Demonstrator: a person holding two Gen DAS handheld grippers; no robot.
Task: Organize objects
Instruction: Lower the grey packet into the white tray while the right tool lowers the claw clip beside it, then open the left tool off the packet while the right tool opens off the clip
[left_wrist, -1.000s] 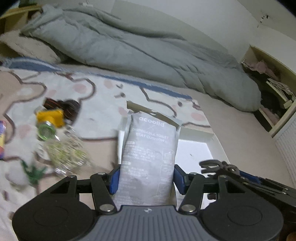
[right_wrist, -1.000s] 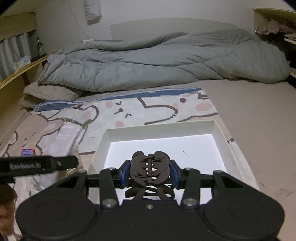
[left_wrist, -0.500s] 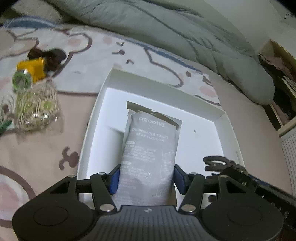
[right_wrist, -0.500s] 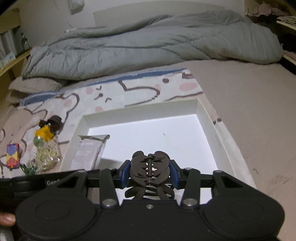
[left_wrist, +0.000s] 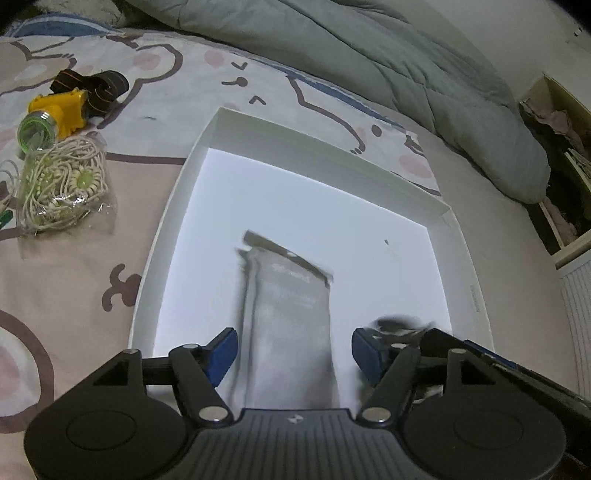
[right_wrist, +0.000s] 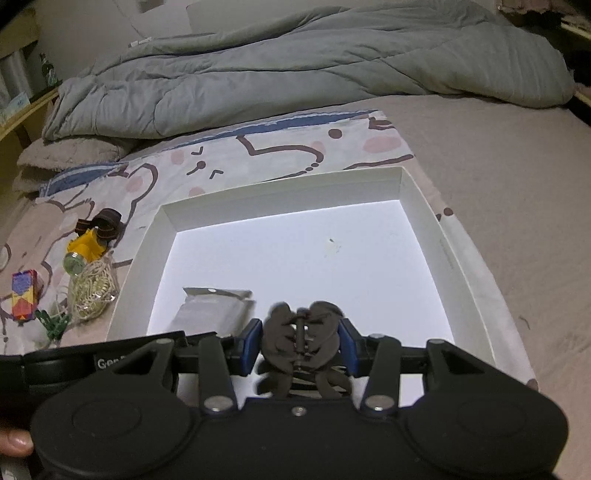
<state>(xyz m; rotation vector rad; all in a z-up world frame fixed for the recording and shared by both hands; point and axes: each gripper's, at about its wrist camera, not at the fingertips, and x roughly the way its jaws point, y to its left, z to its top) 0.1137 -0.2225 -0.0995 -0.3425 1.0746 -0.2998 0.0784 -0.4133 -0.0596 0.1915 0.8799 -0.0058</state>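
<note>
- Grey sachet (left_wrist: 291, 317) lies blurred inside the white tray (left_wrist: 325, 147), between the left gripper (left_wrist: 293, 345) pads, which have just been opening and stand clear.
- Right gripper (right_wrist: 301, 341) clamps the brown hair claw (right_wrist: 301, 332) above the tray floor; better to lower it before release, beside the sachet.

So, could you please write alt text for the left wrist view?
The left hand-held gripper, jaws just opened, frames a blurred grey packet over a shallow white box on a cartoon-print bedsheet. Left of the box lie a bag of cords and a yellow toy.
</note>
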